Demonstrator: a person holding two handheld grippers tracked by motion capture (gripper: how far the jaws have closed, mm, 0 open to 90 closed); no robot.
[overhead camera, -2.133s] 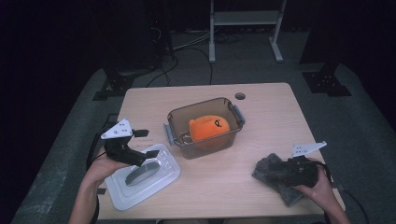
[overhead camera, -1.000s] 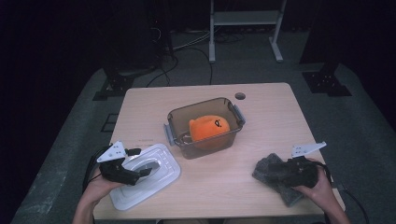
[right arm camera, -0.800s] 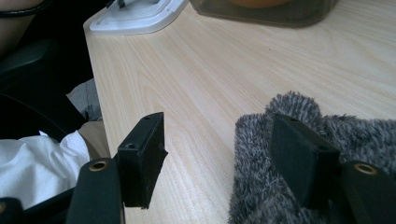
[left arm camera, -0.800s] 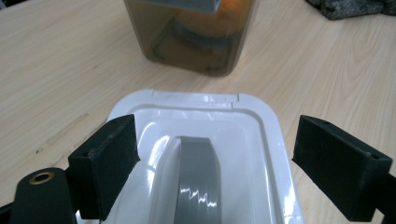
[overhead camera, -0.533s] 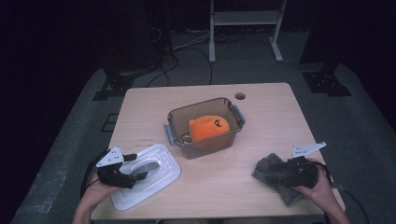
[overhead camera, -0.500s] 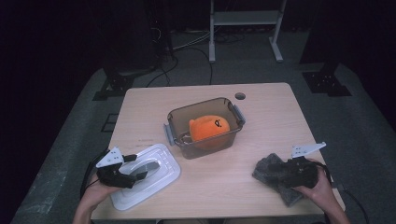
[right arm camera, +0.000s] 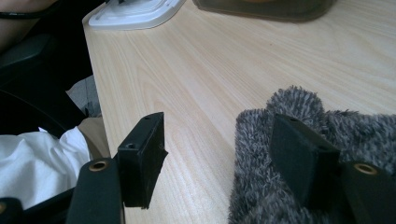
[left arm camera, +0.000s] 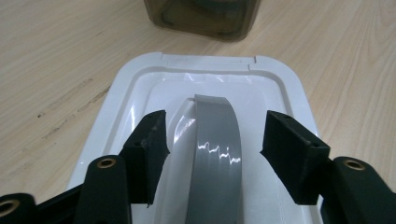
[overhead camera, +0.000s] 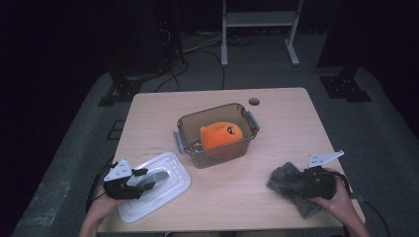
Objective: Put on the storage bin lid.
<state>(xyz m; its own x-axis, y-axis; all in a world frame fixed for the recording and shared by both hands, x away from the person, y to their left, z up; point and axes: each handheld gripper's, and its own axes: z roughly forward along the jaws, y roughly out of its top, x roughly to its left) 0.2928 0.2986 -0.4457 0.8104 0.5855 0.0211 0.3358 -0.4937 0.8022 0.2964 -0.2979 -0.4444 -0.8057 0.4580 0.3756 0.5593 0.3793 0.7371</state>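
White lid (overhead camera: 157, 183) lies flat at the near left corner of the surface (overhead camera: 276, 113), its grey arched handle (left arm camera: 215, 154) standing up along the middle. The left tool (overhead camera: 129, 181) is right over it, jaws straddling that handle: the left-hand pad sits just against the handle's side, the right-hand pad stands a little clear of it. Those jaws have just been closing in, handle between them, but no squeeze on it yet, so call it released for now.

Just beyond the lid, toward the middle of the surface, sits the smoky clear tub (overhead camera: 217, 132), lid off, with an orange soft toy (overhead camera: 221, 136) inside.

Over at the near right, the right tool (overhead camera: 316, 181) rests in the person's hand on a grey fuzzy cloth (overhead camera: 289, 180). In the right gripper view its jaws stand wide apart, one over bare wood, the other lying on the cloth's pile: released, nothing pinched.
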